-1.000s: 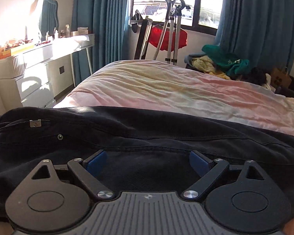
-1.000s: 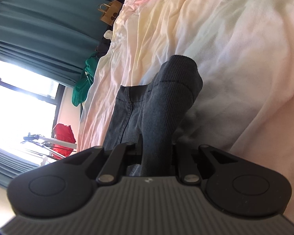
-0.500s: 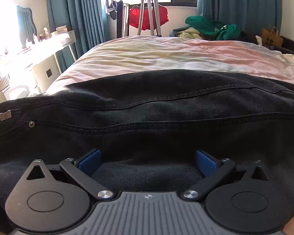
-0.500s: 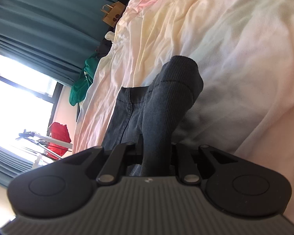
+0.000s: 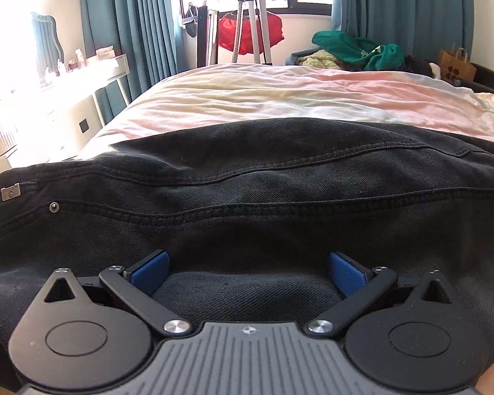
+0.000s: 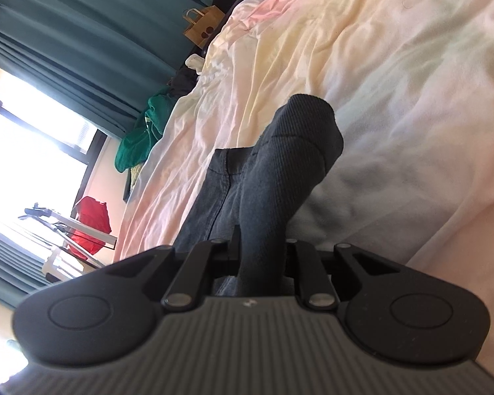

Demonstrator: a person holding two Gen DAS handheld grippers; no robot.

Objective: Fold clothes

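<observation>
Left claw (image 5: pixel 248 271): my blue pads stood wide apart, nothing between them, low over the black jeans (image 5: pixel 247 191), near the stitched seam and the rivet (image 5: pixel 53 206)
Right claw (image 6: pixel 261 253): narrowed hard on a bunched fold of the same dark denim (image 6: pixel 289 164), which stood up from the jaws and flopped over at its far end
Where the jeans lay: spread across the near part of the bed (image 5: pixel 280 98), the pocket end to my left, the gathered part raised off the sheet in my right grip
Stage: I judged a fold was in hand, one side carried and the other side free; which fold of the run I could not tell
Doing it well: I reckoned the carried edge should travel level and land square on the seam line, with the free claw pinning or smoothing the flat denim so it did not drag; heavy cloth would slump if let go too high
Surface: soft, creased duvet in pale pink and yellow, likely to give under pressure
Room: teal curtains (image 5: pixel 128 26), bright window, white dressing table (image 5: pixel 92 72) on the left, a red garment (image 5: pixel 250 33) on a rack, a heap of green clothes (image 5: pixel 359 49), a brown paper bag (image 5: pixel 456 65) beyond the bed
</observation>
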